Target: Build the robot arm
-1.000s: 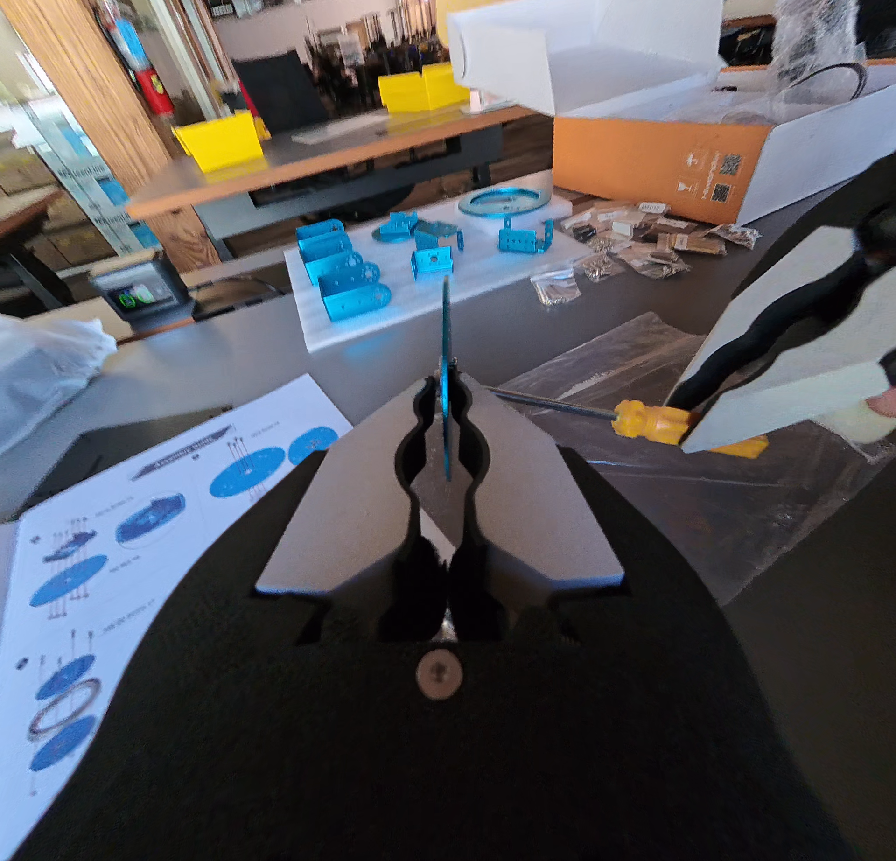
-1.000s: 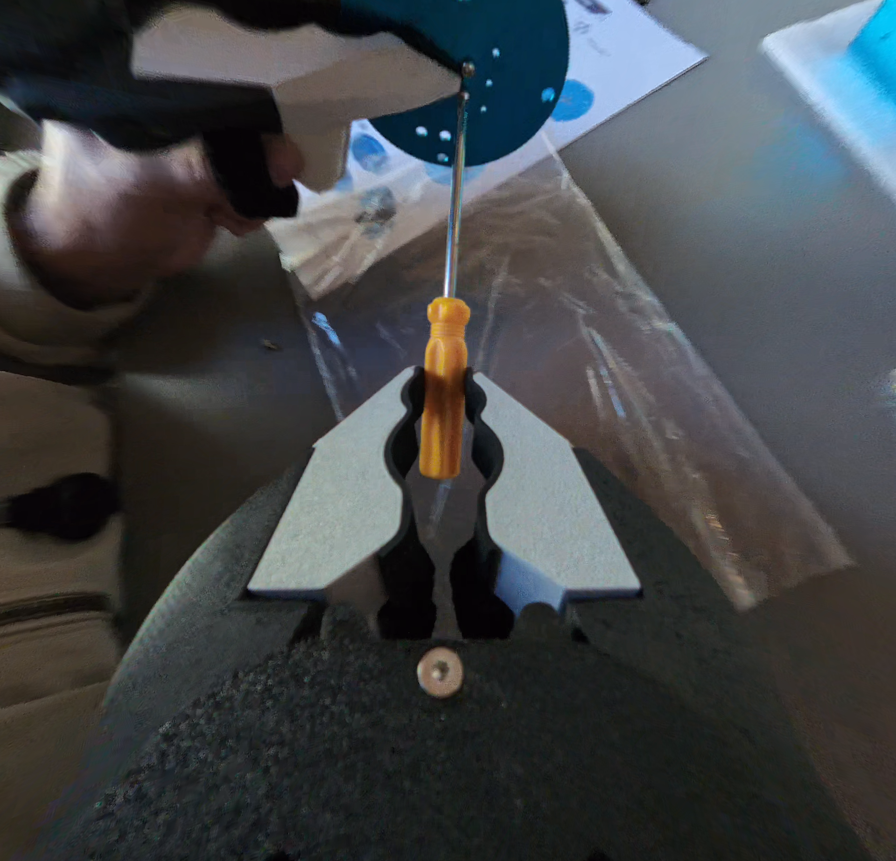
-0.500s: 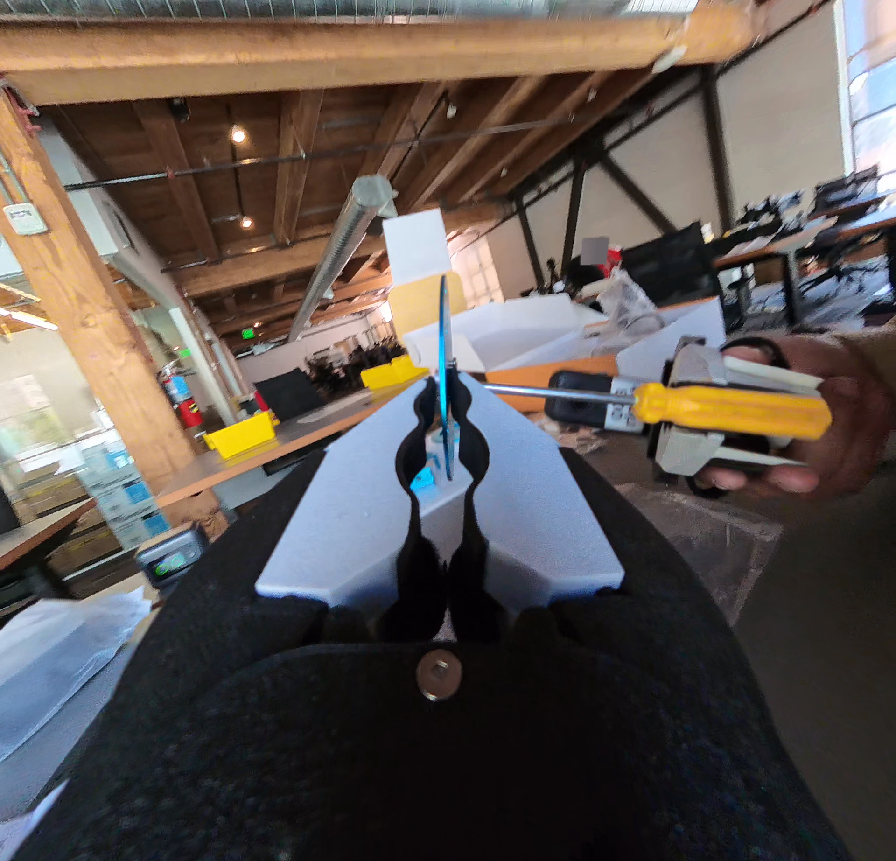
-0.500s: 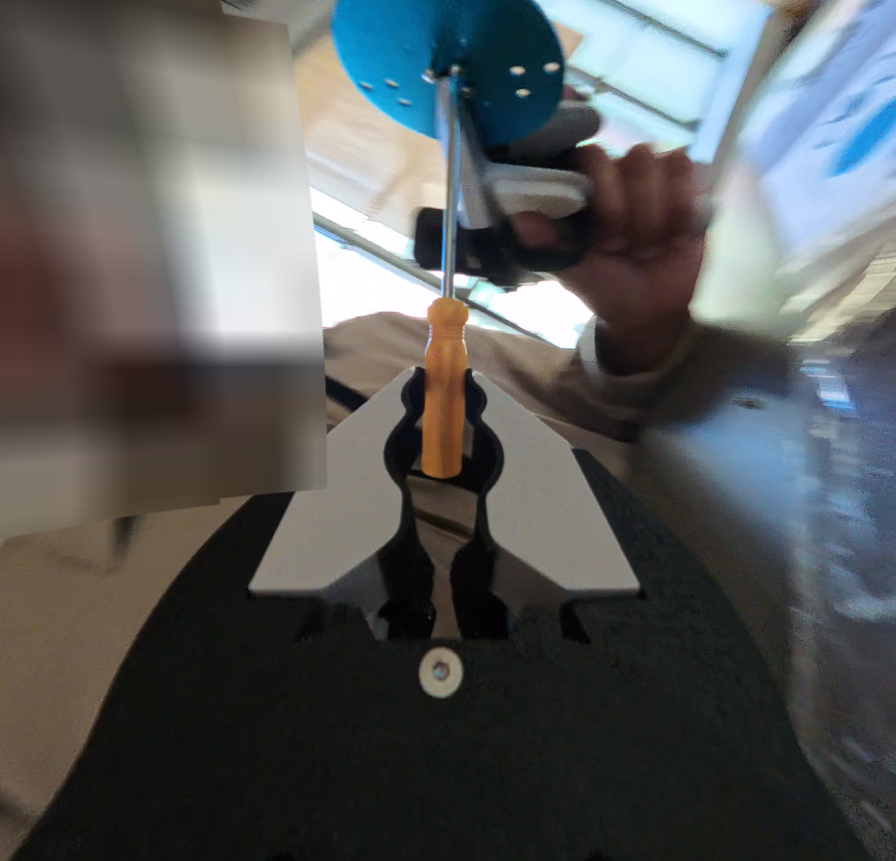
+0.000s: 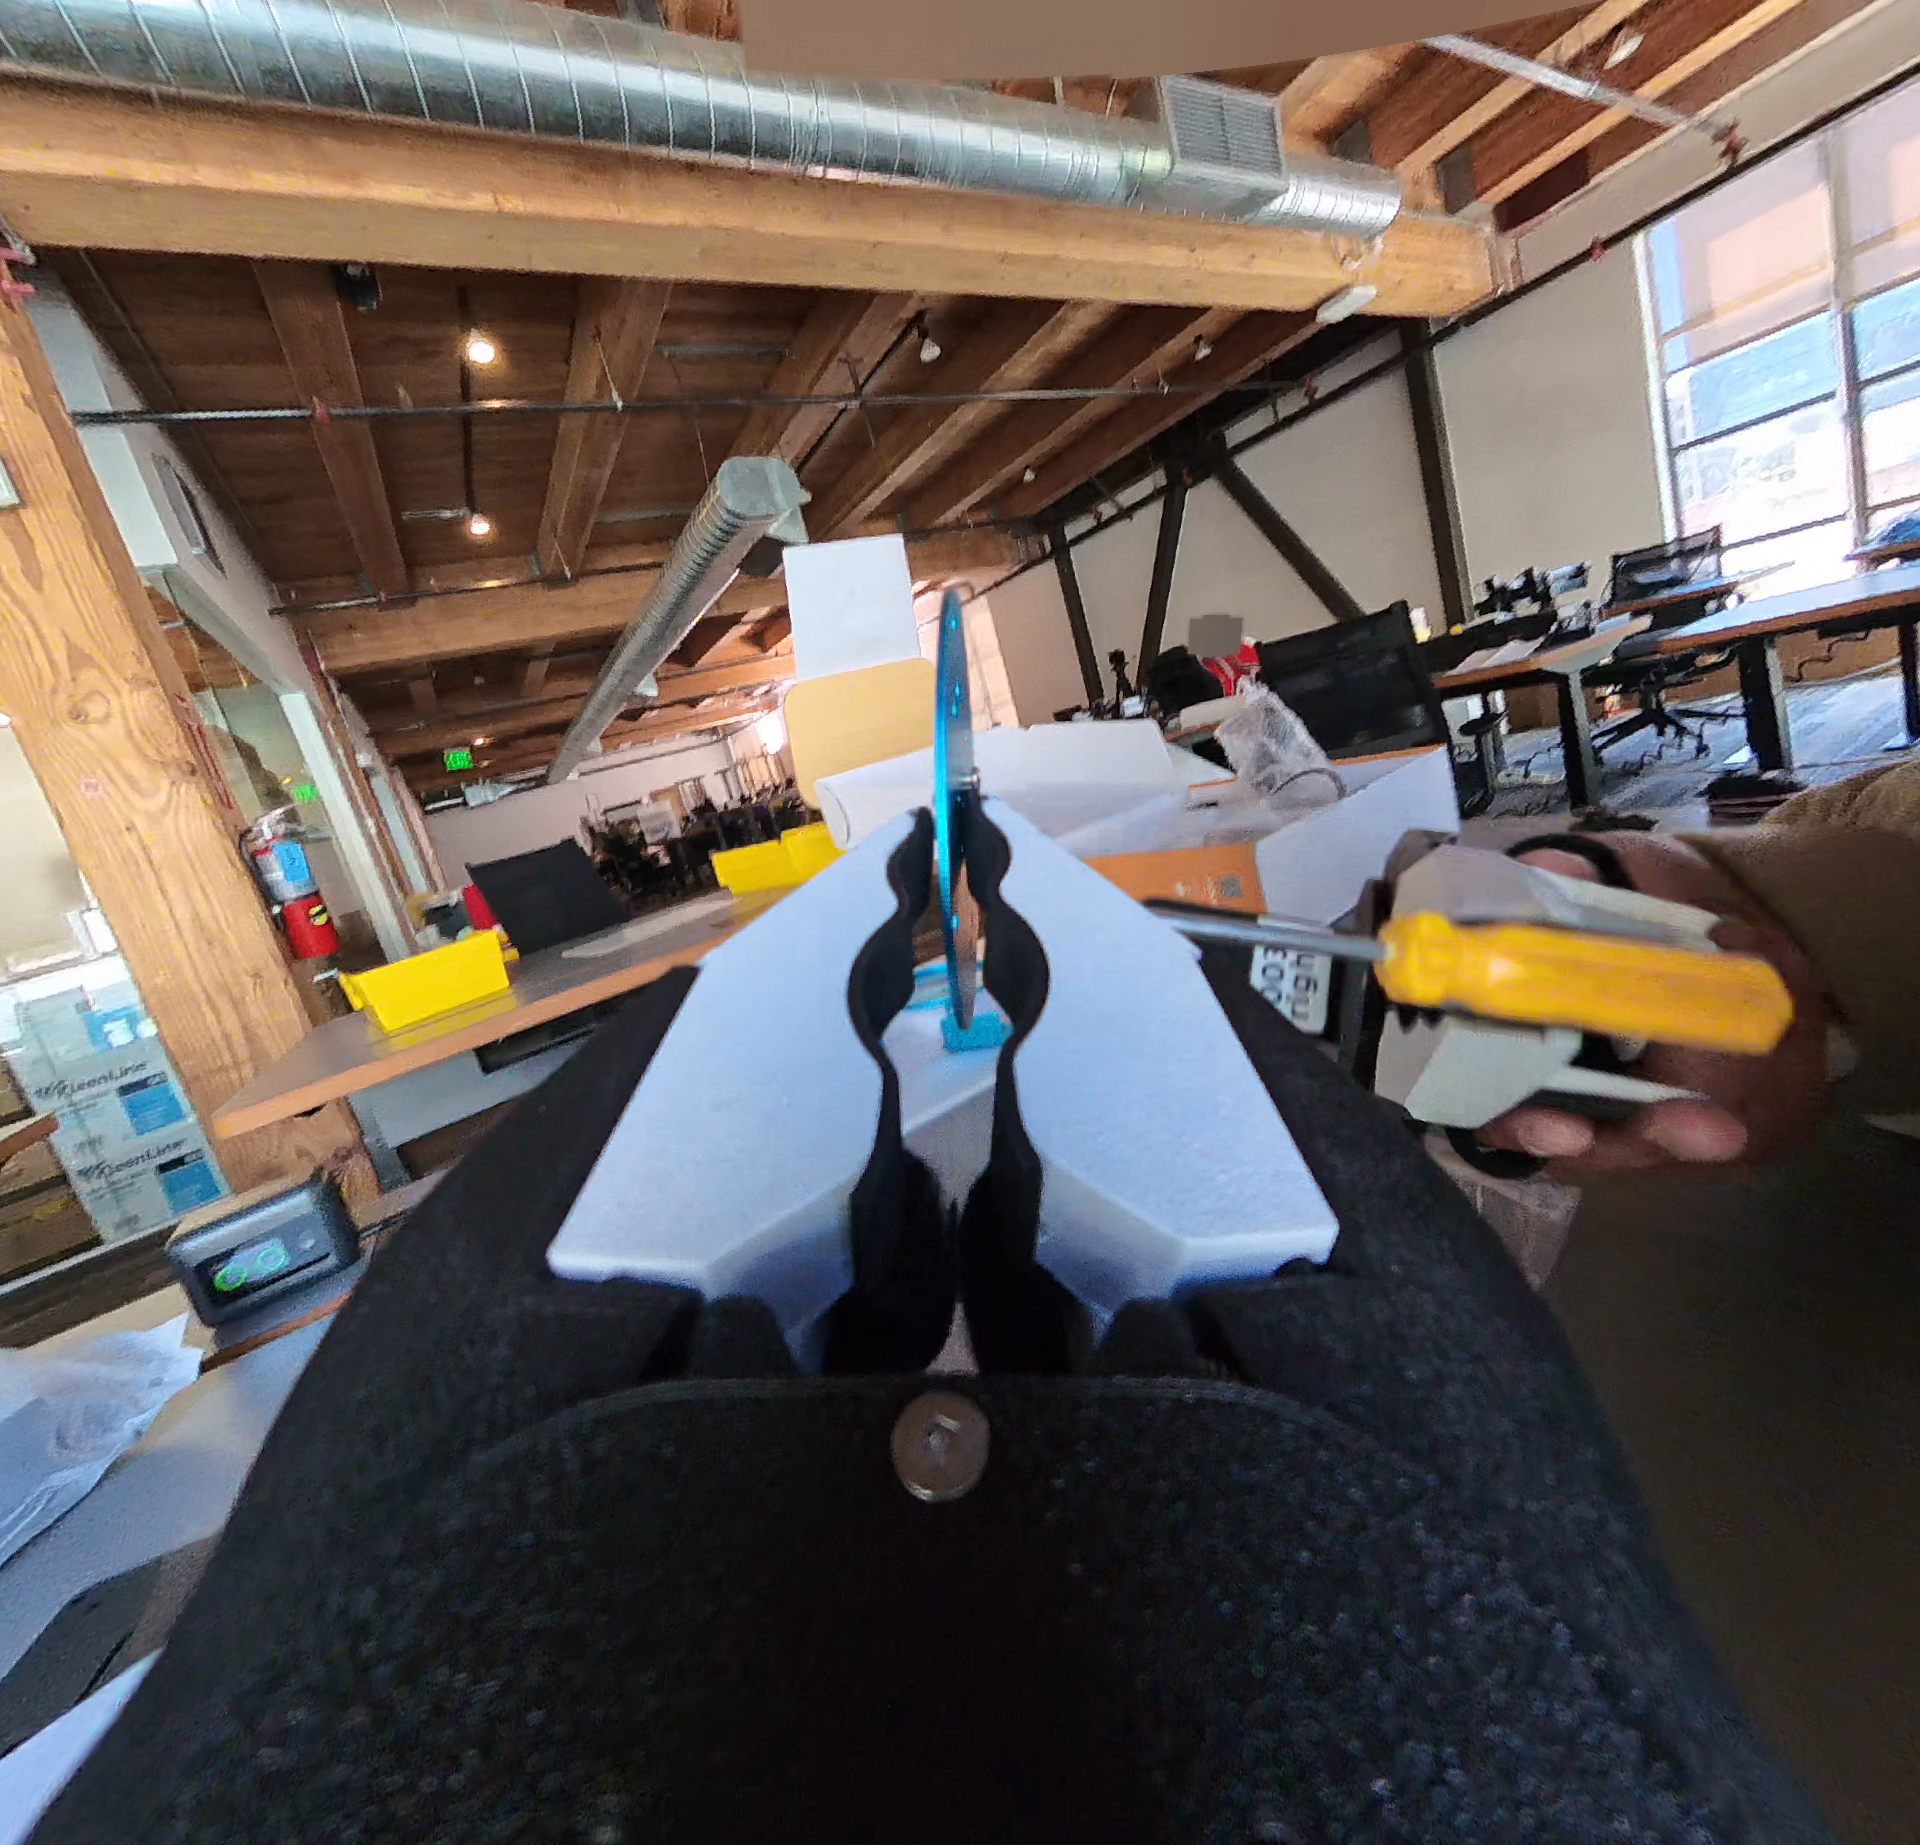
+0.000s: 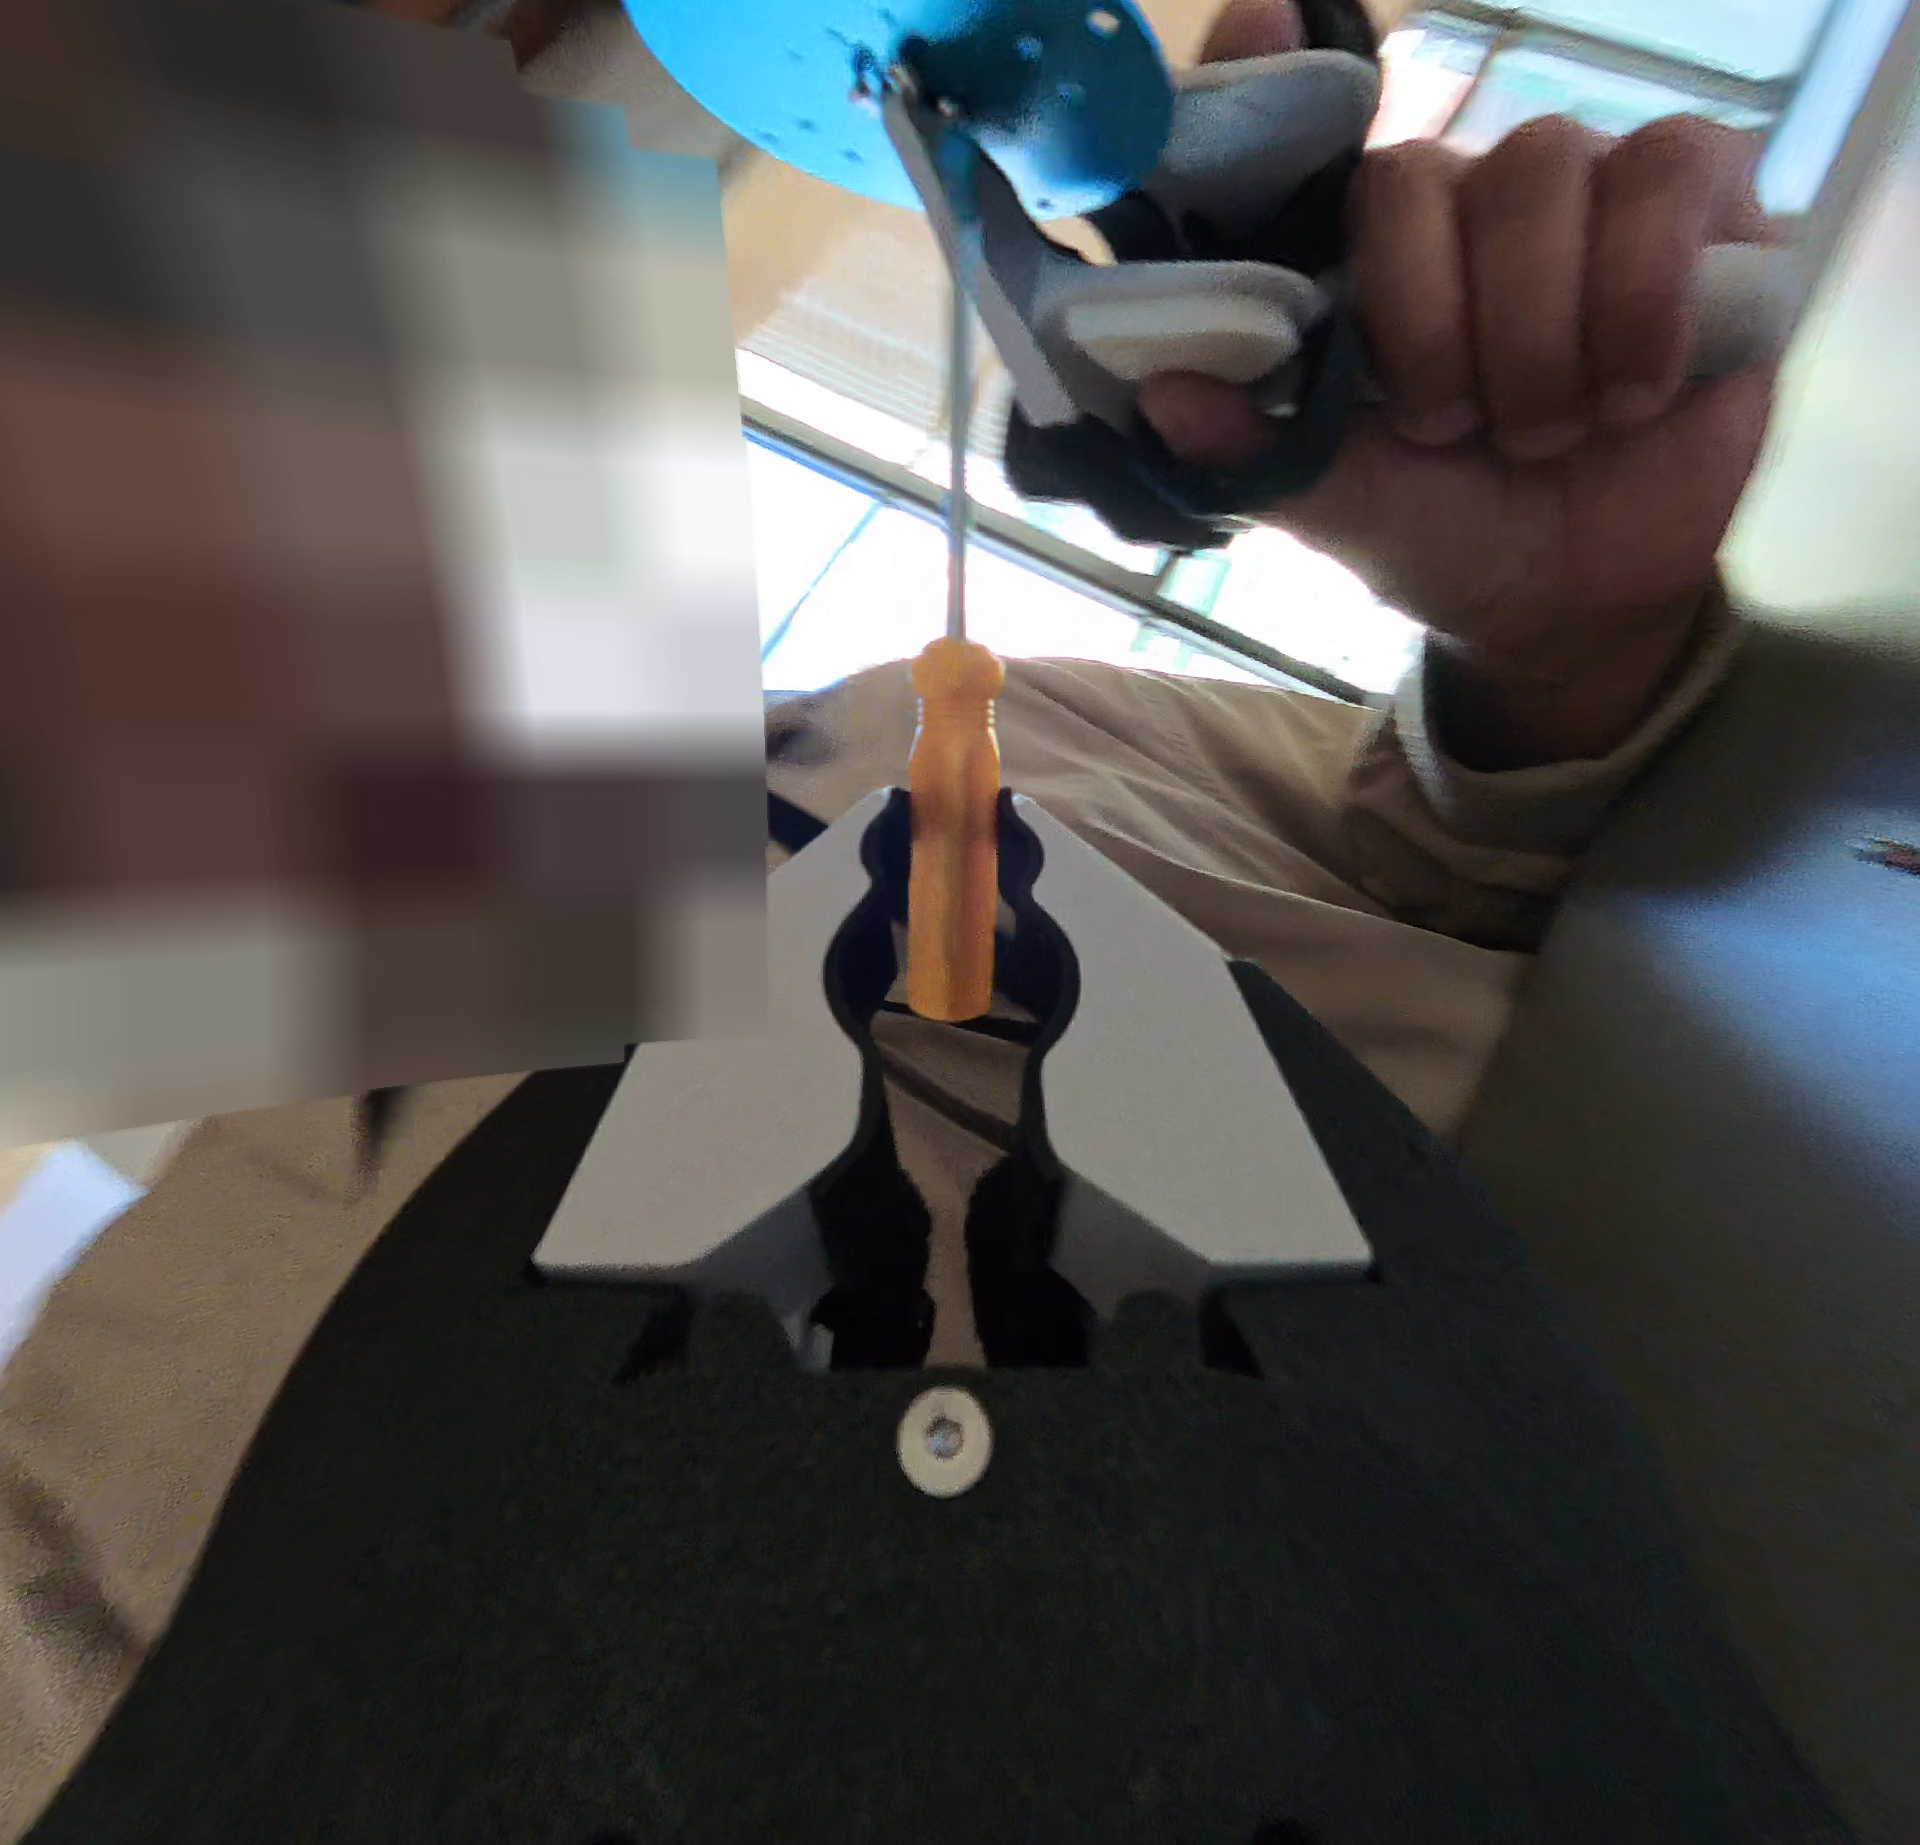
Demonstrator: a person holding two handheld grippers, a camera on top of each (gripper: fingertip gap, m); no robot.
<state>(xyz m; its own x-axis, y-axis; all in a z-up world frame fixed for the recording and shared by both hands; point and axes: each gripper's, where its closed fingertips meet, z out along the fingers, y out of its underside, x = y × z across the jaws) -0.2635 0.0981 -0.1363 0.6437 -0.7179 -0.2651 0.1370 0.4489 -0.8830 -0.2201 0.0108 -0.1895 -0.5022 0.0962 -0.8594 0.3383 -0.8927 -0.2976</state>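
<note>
Two grippers are raised off the table and face each other. The disc (image 5: 951, 808), blue and drilled with small holes, is clamped edge-on between the fingers of the left gripper (image 5: 951, 865), jaws closed on its lower rim. The screwdriver (image 6: 951, 829), with an orange handle, is clamped by the handle in the right gripper (image 6: 951, 839), jaws closed on it, shaft pointing forward.

Compared with 0.5 s ago, both grips are unchanged. In the left wrist view the shaft tip then met the disc face; now the shaft runs lower and passes behind the right finger of the left gripper, so tip contact is hidden there. In the right wrist view the tip lies against a screw (image 6: 883, 81) near the disc centre, and the disc has shifted up and to the right in that view.

Behind the disc stand an open box (image 5: 1195, 860) and yellow bins (image 5: 431, 980) on a table (image 5: 343, 1068).
</note>
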